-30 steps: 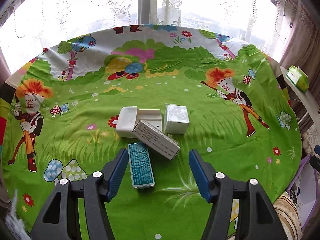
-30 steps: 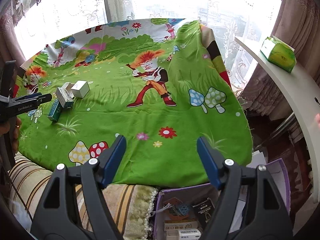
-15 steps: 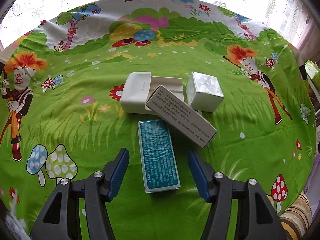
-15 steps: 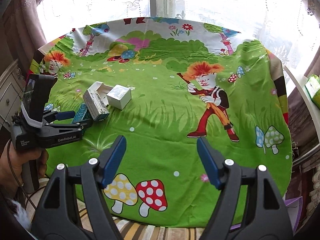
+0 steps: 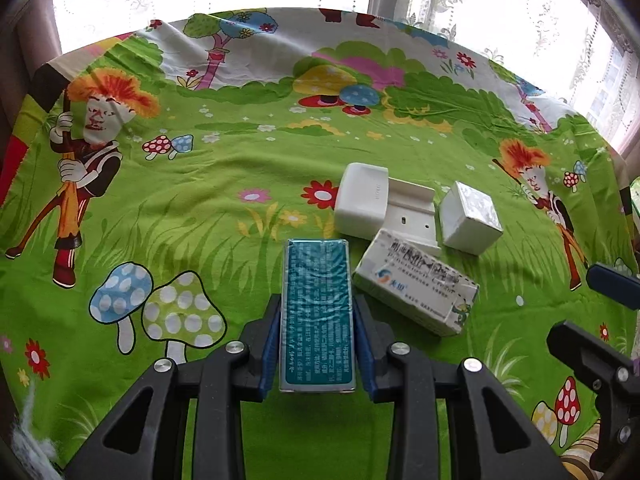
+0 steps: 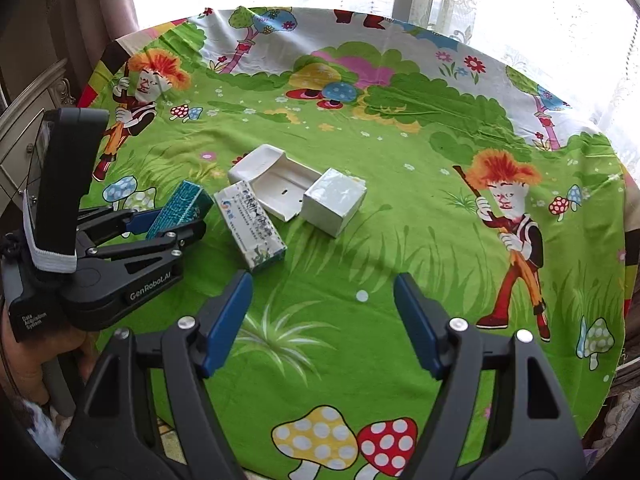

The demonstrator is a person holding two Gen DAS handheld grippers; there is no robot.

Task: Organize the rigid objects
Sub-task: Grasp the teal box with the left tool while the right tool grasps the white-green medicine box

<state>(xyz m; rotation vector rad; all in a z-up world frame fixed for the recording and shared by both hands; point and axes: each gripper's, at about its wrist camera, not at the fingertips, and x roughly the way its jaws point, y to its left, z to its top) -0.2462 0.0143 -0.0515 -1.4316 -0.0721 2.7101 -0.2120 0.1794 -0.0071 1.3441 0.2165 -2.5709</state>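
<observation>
The teal box (image 5: pixel 316 312) sits lengthwise between the blue pads of the left gripper (image 5: pixel 316 344), whose jaws are closing, the pads right against its long sides. From the right wrist view the box's far end tilts up off the cloth, so it looks partly raised rather than lying flat. Just beside it on the right lies the long white carton (image 5: pixel 416 284), angled, its upper end leaning on the white open tray (image 5: pixel 408 216). The white rounded case (image 5: pixel 362 200) touches that tray on its left, and the small silver-topped cube (image 5: pixel 470 220) stands just to the tray's right. All four are bunched together on the cartoon-print cloth (image 5: pixel 200 208) covering the bench, unsorted.

The right gripper (image 6: pixel 322 320) hovers with jaws wide and nothing between them, near the carton.

My read: one item is being secured, none looks placed yet, so the sorting is at an early stage.
</observation>
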